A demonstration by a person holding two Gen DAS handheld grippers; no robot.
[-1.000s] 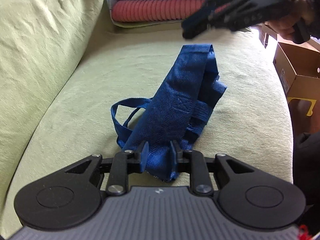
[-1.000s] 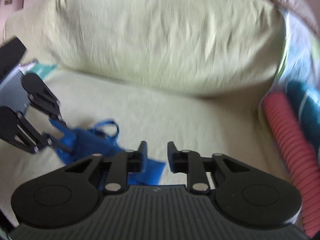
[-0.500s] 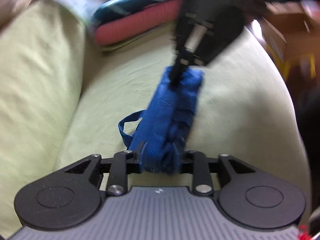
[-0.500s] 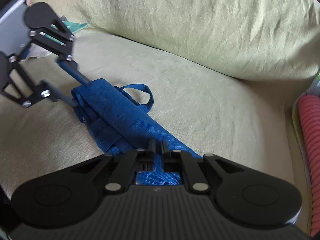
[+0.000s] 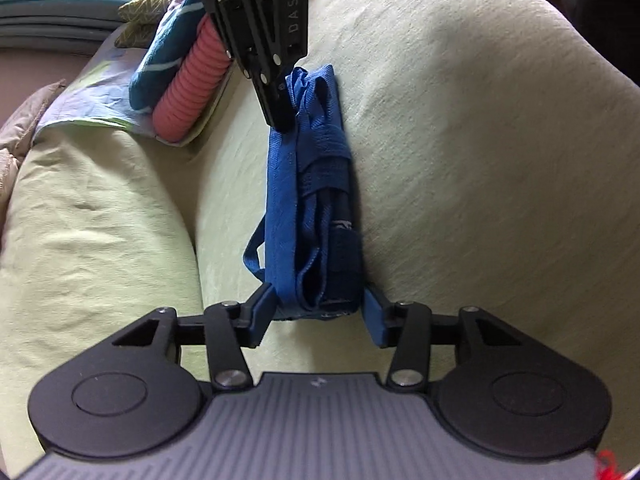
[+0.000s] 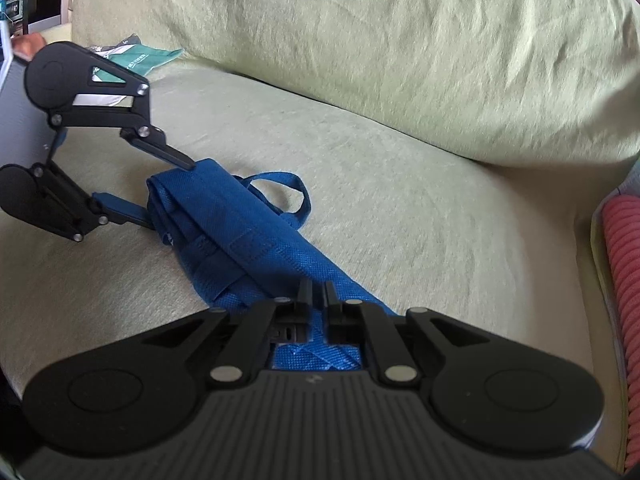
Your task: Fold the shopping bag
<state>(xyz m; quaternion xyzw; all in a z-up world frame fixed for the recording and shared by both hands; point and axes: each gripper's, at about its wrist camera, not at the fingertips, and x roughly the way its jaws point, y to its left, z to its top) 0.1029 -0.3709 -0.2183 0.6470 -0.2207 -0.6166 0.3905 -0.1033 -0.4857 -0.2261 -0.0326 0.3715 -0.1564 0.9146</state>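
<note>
A blue shopping bag (image 5: 316, 200), folded into a long narrow bundle, lies on the light green sofa seat (image 5: 480, 160). One handle loop (image 6: 296, 196) sticks out at its side. My left gripper (image 5: 318, 304) stands open, with the bundle's near end between its fingers. The right wrist view shows this left gripper (image 6: 170, 194) from the side, one finger above the bag's end (image 6: 240, 232) and one below. At the other end my right gripper (image 6: 316, 292) is shut on the bag; the left wrist view has that right gripper (image 5: 280, 116) pinching the far end.
A pink ribbed roll (image 5: 188, 88) and a teal striped cloth (image 5: 168, 48) lie at one end of the seat. The sofa's back cushion (image 6: 400, 60) rises behind the bag. A green and white packet (image 6: 140, 58) rests at the seat's other end.
My left gripper rolled and its jaws widened around the bag's end. The right gripper came down and closed on the far end. The bag went from a loose strip to a tighter bundle.
</note>
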